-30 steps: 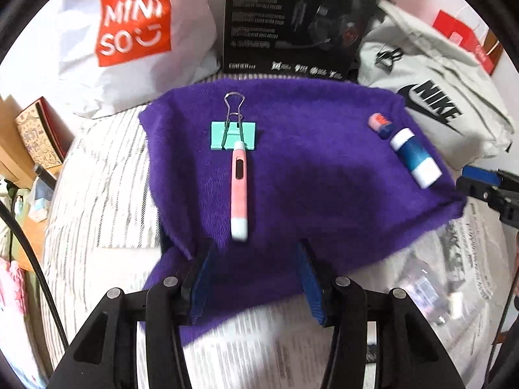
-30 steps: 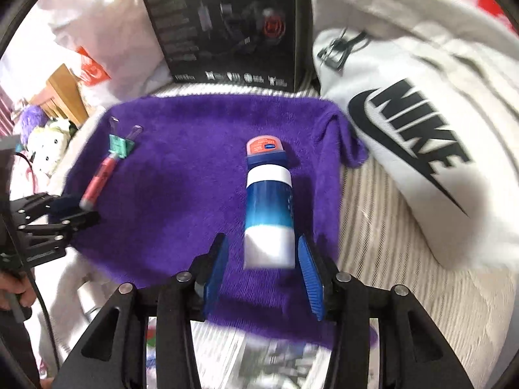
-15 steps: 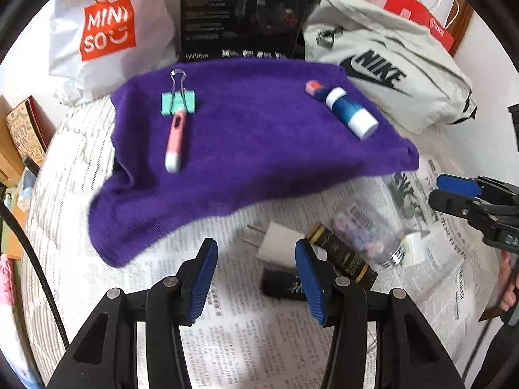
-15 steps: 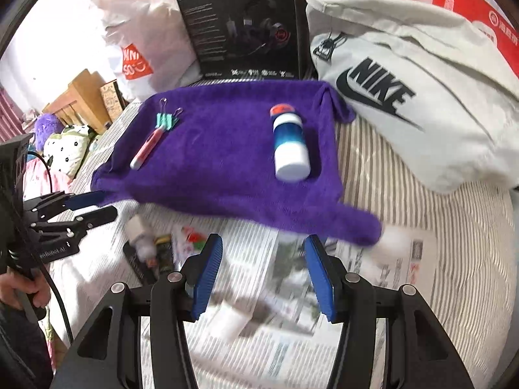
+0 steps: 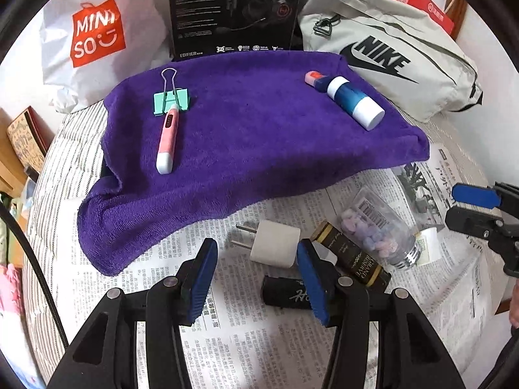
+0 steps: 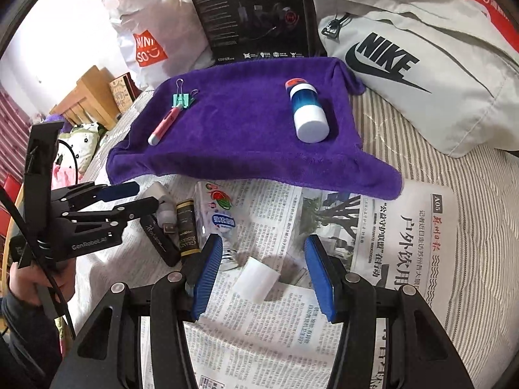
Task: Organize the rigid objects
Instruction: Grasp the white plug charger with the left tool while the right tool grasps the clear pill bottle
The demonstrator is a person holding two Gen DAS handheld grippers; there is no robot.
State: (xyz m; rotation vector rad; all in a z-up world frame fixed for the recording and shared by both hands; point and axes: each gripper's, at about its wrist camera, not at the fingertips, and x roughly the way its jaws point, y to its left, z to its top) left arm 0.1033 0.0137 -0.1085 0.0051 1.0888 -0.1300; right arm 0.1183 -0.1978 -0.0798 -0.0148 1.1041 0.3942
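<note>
Left wrist view: my left tongs (image 5: 256, 278) gape wide and empty over newspaper (image 5: 227, 324), a white plug (image 5: 275, 243) just ahead. On the fuzzy purple towel (image 5: 253, 136) lie a mint binder clip (image 5: 171, 102), a pink pen (image 5: 167, 139), then a blue-and-white tube (image 5: 353, 102). My right tongs (image 6: 264, 275) also gape, holding nothing.

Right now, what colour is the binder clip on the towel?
Mint green binder clip with silver wire handles; clearest in the left wrist view.

Purple towel (image 5: 259, 136) (mint, perhaps, clip (image 5: 171, 103))
</note>
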